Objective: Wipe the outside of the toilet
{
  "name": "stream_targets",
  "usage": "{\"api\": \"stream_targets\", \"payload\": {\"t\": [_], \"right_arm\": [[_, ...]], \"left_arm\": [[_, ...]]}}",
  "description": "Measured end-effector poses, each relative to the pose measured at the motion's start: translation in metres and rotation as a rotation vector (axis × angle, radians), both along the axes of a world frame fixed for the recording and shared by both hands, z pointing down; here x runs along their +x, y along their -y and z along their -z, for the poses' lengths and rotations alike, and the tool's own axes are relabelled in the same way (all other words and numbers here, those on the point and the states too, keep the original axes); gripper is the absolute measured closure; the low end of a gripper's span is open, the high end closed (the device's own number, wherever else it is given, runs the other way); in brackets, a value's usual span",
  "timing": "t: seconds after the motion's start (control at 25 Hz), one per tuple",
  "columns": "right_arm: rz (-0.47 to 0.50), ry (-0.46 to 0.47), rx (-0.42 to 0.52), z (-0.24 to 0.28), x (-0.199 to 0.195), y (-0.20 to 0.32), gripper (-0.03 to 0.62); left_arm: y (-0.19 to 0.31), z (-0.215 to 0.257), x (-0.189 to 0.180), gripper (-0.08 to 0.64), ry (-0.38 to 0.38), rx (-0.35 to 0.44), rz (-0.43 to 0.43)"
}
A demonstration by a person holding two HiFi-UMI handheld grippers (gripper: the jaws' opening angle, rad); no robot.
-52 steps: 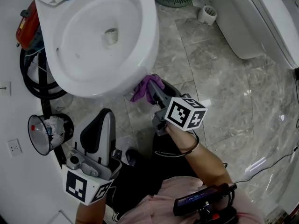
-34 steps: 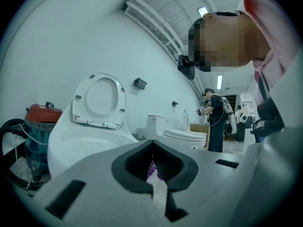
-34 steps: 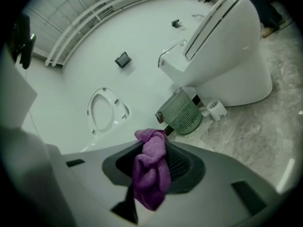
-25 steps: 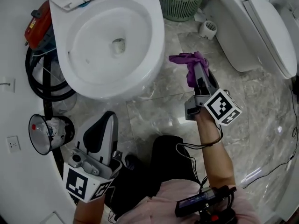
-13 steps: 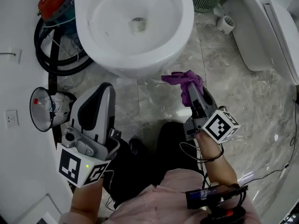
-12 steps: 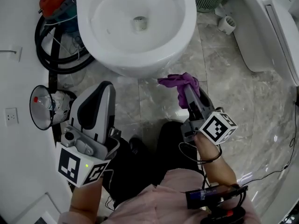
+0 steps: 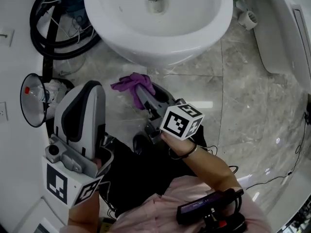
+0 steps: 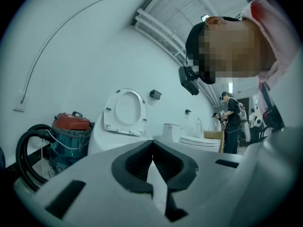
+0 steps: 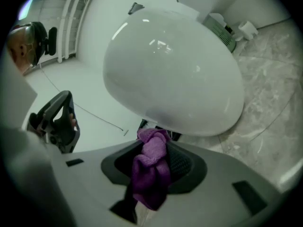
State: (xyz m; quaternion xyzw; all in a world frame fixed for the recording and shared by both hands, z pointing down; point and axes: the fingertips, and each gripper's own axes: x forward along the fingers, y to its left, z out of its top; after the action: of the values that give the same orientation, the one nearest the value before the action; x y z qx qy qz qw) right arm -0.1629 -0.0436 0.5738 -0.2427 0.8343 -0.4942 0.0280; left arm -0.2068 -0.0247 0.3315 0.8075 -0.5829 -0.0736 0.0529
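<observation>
A white ceramic toilet (image 7: 214, 33) with its seat raised is seen at the far end of the grey marble floor (image 7: 243, 101), close to the floor's left edge, where a white wall begins. A crumpled purple cloth (image 7: 129, 83) is held by the right gripper (image 7: 140, 92), and its fingers (image 9: 187, 167) are closed on the cloth's middle, so that a bunch of cloth stands out above them and a fold hangs below. In the right gripper view the cloth (image 9: 151, 171) is seen just under the rounded front of the toilet's outer wall (image 9: 175, 70); whether the two are touching cannot be told. From the head view the cloth is found low, in front of the bowl and a little to the left of its middle. The left gripper (image 7: 80, 89) is held upright near the floor's left edge, well apart from the bowl, and it is pointed toward the toilet. Its fingers (image 8: 135, 162) are pressed together and nothing is kept between them. A coiled black hose (image 7: 48, 40) is lying at the floor's left edge beside the toilet, and in the left gripper view it is seen joined to a red-and-teal vacuum cleaner (image 8: 68, 131). A second white toilet (image 7: 286, 33) is standing at the floor's right edge.
</observation>
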Motion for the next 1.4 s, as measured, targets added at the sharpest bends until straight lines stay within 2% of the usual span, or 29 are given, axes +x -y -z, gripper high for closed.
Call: {"api": "stream_targets", "payload": {"t": [0.28, 0.64, 0.88, 1.08, 1.4], "right_arm": [[-0.010, 0.006, -0.068, -0.040, -0.057, 0.014, 0.451], [-0.022, -0.019, -0.084, -0.069, -0.086, 0.033, 0.454], [-0.005, -0.077, -0.092, -0.090, -0.089, 0.035, 0.462], [-0.040, -0.071, -0.083, -0.095, -0.088, 0.051, 0.462], [-0.069, -0.089, -0.086, -0.095, -0.065, 0.059, 0.468]], "left_arm": [[-0.001, -0.016, -0.021, 0.552, -0.022, -0.037, 0.001], [-0.002, -0.021, -0.031, 0.552, -0.021, -0.054, 0.012], [-0.006, -0.024, -0.024, 0.552, -0.013, -0.073, 0.002], [-0.002, -0.023, -0.013, 0.552, 0.008, -0.080, -0.012], [0.005, -0.025, 0.010, 0.552, 0.009, -0.083, -0.044]]}}
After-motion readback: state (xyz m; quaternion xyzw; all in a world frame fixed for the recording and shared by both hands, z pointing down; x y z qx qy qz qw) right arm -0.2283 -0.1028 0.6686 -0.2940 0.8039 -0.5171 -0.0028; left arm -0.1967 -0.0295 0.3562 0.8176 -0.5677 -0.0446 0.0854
